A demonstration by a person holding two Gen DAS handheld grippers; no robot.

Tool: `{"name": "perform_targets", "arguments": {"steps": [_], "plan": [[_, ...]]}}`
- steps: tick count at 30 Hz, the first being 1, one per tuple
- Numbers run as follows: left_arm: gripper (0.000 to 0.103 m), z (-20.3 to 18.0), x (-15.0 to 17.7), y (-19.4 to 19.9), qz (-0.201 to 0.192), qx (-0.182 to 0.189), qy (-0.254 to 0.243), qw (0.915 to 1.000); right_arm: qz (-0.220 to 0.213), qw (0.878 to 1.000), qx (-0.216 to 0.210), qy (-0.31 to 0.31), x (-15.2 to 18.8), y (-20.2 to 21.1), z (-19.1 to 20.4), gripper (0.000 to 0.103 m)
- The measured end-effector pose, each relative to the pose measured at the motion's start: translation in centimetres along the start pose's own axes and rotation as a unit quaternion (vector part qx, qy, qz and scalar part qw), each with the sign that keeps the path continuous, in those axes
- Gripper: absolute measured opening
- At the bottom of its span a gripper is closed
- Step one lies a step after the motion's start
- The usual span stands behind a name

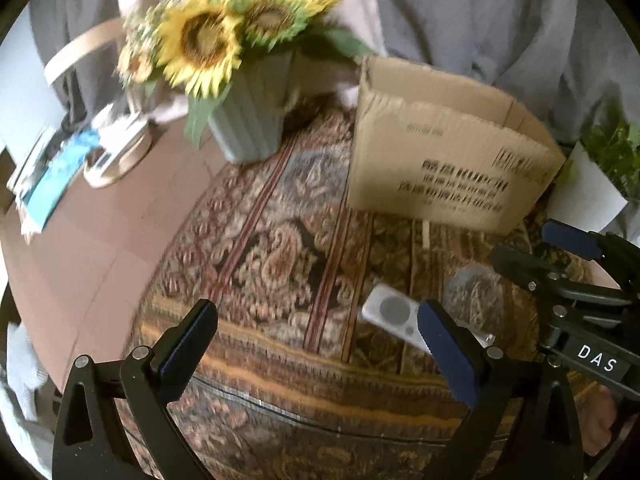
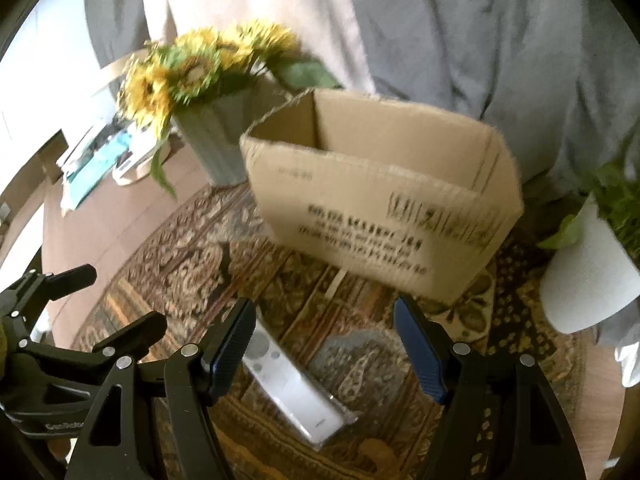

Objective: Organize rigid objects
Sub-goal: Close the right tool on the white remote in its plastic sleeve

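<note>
A white remote control in a clear wrapper lies on the patterned cloth, below and between my right gripper's open fingers. In the left wrist view the remote lies just past my right-hand fingertip. An open cardboard box stands behind it; it also shows in the left wrist view. My left gripper is open and empty above the cloth. My right gripper is open and empty above the remote. The box's inside is mostly hidden.
A grey ribbed vase of sunflowers stands left of the box. A white pot with a green plant stands at the right. Books and white items lie on the bare tabletop far left. Curtains hang behind.
</note>
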State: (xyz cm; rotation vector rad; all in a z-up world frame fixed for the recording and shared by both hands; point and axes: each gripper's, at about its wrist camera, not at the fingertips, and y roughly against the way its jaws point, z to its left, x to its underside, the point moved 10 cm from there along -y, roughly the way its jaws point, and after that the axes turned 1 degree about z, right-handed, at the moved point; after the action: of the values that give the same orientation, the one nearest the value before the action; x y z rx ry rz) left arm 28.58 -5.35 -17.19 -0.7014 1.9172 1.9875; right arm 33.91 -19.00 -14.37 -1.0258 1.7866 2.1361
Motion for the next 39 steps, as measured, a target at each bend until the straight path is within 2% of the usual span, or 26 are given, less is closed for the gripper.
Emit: {"name": "perform_targets", "arguments": {"steps": [10,18,24,30,39], "plan": [[0.102,1.7,5.1,-1.4,0.033,-0.051,0.060,0.9964,0.041,0.996,-0.043,0.060,3.6,-3.2,2.0,0.073],[0.102,3.5,7.5,-2.4,0.058,-0.108,0.107,0.9868,0.076,0.989,-0.075,0.099,5.2,-6.1,3.5,0.073],[0.102,3.4,9.0,-3.4,0.085,-0.108,0.126,0.9825,0.102,0.982,-0.091,0.131,6.6,-8.1,4.6,0.073],[0.102,3.3,9.7,-3.9,0.093,-0.119,0.126,0.9805,0.116,0.978,-0.095,0.148,7.8,-9.2,4.6,0.070],[0.102,3.3,9.9,-4.5,0.093,-0.129,0.126,0.9792,0.096,0.976,-0.094,0.171,8.2,-9.8,5.1,0.063]]}}
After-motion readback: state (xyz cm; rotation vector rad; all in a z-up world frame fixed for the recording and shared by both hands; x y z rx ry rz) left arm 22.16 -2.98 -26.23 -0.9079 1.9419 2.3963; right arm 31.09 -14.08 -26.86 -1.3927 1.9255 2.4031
